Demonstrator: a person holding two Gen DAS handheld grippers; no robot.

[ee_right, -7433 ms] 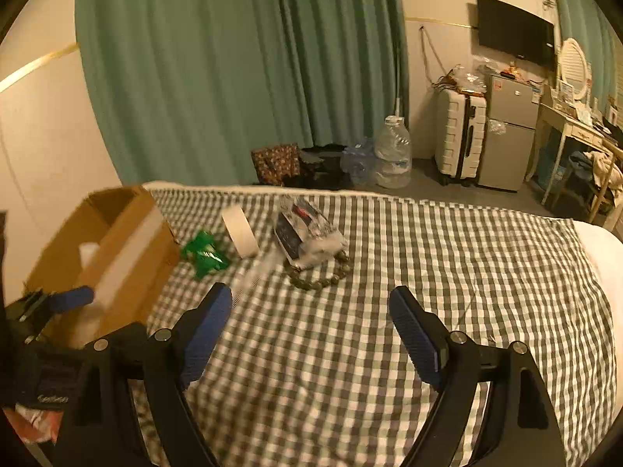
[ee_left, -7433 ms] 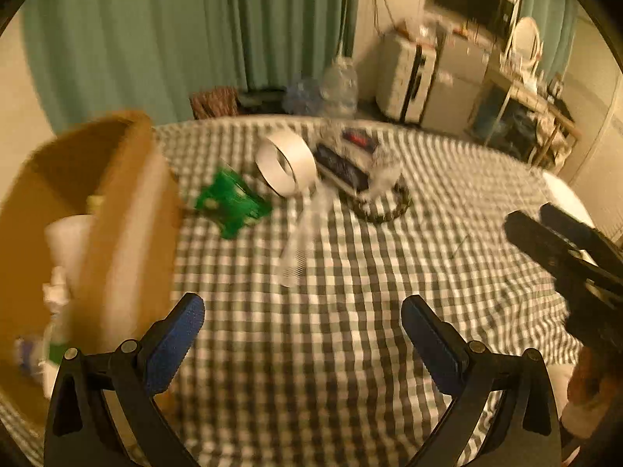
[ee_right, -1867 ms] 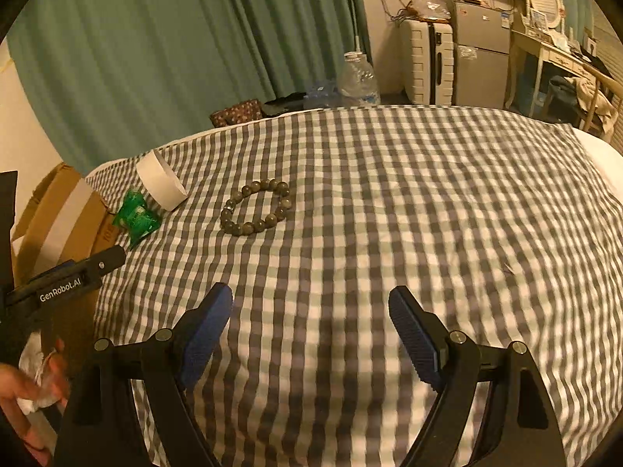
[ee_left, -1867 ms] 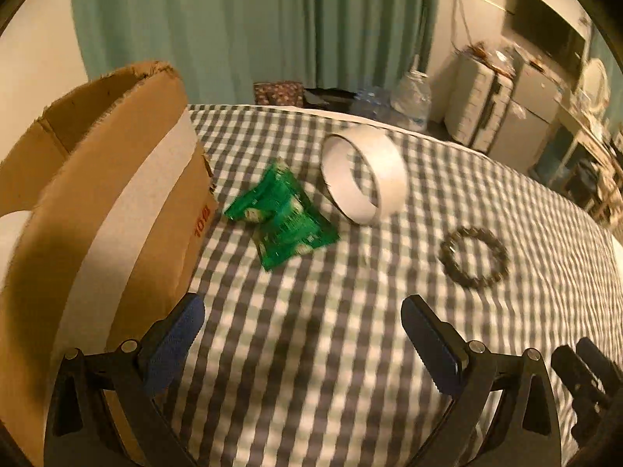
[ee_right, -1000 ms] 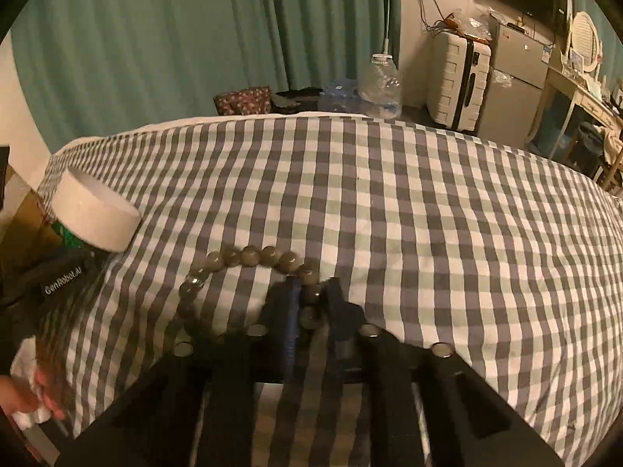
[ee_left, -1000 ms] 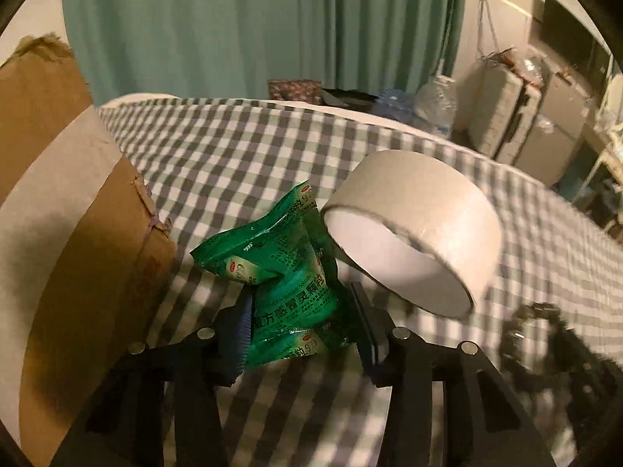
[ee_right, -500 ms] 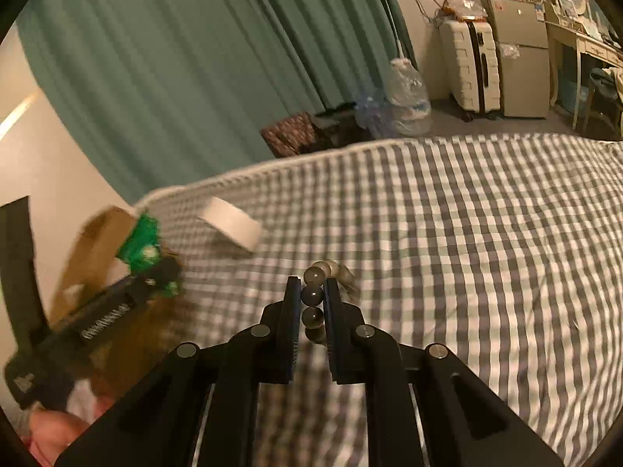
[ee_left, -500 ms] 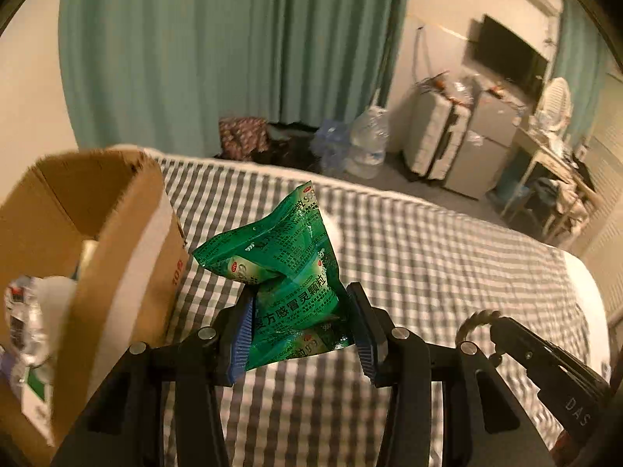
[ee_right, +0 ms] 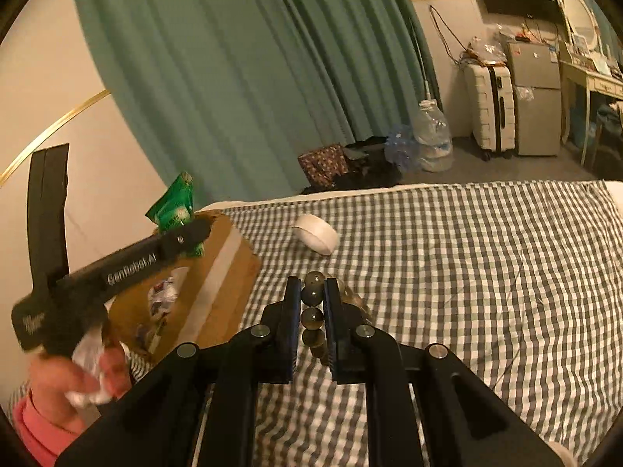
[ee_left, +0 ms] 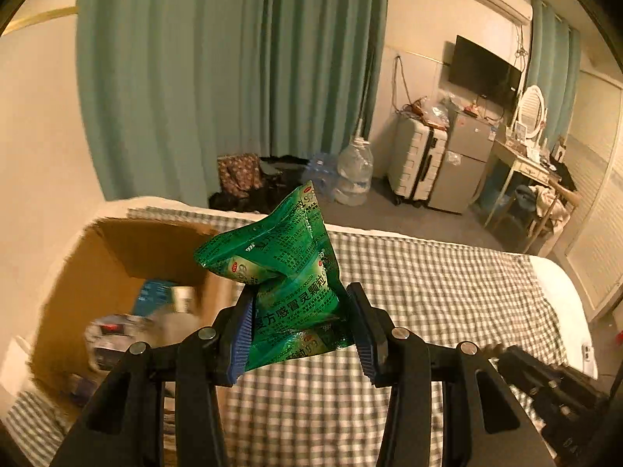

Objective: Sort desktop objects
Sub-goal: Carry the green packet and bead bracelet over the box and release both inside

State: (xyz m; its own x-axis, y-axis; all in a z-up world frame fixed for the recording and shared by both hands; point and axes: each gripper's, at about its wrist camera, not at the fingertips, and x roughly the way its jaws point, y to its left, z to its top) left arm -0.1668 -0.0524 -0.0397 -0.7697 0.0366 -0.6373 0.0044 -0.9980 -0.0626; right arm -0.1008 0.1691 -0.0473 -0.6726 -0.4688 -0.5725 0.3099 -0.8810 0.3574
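My left gripper (ee_left: 298, 329) is shut on a green foil packet (ee_left: 284, 272) and holds it in the air, just right of the open cardboard box (ee_left: 117, 272). In the right wrist view the left gripper (ee_right: 183, 233) and the packet (ee_right: 173, 204) hang over the box (ee_right: 210, 292). My right gripper (ee_right: 311, 311) is shut on a bracelet of dark round beads (ee_right: 312, 317), lifted above the checked cloth. A white tape roll (ee_right: 316, 233) lies on the cloth beyond it.
The box holds several packs and bottles (ee_left: 155, 311). The grey-and-white checked cloth (ee_right: 467, 272) covers the surface. My right gripper shows at the lower right of the left wrist view (ee_left: 553, 393). A hand in a pink sleeve (ee_right: 58, 397) holds the left gripper.
Both grippers closed on their objects about a second ago and lifted. Since half a second ago the left gripper has carried the packet higher and toward the box. The right gripper holds the bracelet raised.
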